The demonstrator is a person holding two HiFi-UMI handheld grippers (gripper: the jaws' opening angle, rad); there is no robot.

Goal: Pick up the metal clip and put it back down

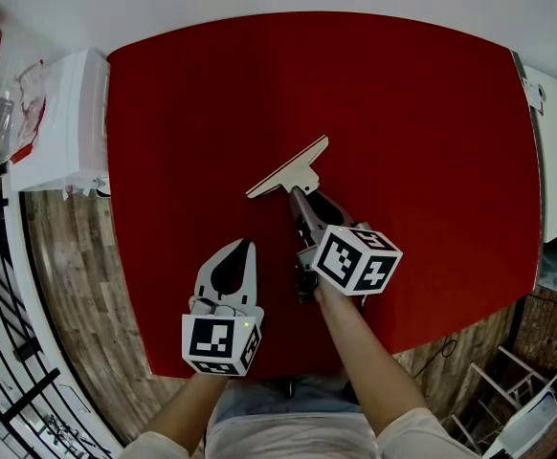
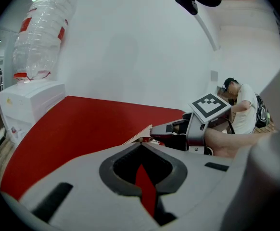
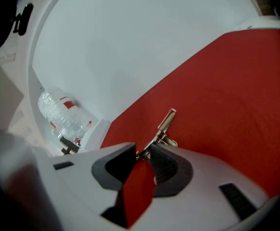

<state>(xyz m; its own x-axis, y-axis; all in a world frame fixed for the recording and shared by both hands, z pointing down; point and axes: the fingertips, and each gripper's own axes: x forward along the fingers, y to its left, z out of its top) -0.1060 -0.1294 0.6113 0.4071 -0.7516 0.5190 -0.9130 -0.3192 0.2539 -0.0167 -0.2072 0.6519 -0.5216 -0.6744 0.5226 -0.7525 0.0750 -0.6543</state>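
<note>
One metal clip between right gripper fingers; bottle label unreadable.

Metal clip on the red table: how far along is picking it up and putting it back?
Nothing done yet: the silver T-shaped metal clip lies on the red table. In hand: the right hand-held gripper has its handle between its jaws; firm grip unclear. To do: lift it, set it down.

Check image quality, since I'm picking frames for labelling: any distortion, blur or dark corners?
Head view: evenly lit and sharp, though the fisheye bows the red table's edges. Left gripper view: black corners, its own jaws dim and soft. Right gripper view: tilted, dark left edge, metal clip soft.
</note>
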